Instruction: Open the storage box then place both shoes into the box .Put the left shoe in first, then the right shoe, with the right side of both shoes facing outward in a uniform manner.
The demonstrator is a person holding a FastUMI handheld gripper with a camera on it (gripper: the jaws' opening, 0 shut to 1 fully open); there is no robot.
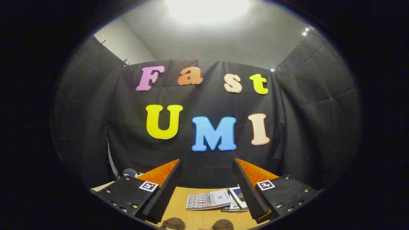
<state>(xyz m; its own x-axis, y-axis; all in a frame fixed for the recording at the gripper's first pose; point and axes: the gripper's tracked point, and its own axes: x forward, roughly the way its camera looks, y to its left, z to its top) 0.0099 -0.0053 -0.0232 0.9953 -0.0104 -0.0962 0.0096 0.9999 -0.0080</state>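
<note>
Wooden tabletop (198, 220) at lower centre holds booklets (209, 200) between the spread, empty claw (207, 167) fingers. Two brown shoe tips (174, 223) peek at bottom; aimed this high, reaching down risks missing them.

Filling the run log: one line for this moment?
gripper: jaws open, empty | between jaws: booklets on table | near edge: two brown things, unclear | box, shoes: untouched

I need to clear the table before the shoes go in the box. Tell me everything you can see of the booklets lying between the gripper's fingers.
The booklets are a small, loose stack of thin paper pamphlets lying flat on the wooden table. The top one has a pale patterned cover and sits askew, overlapping others with darker covers beneath. They lie between and below the open gripper's spread fingers, which touch nothing.
</note>
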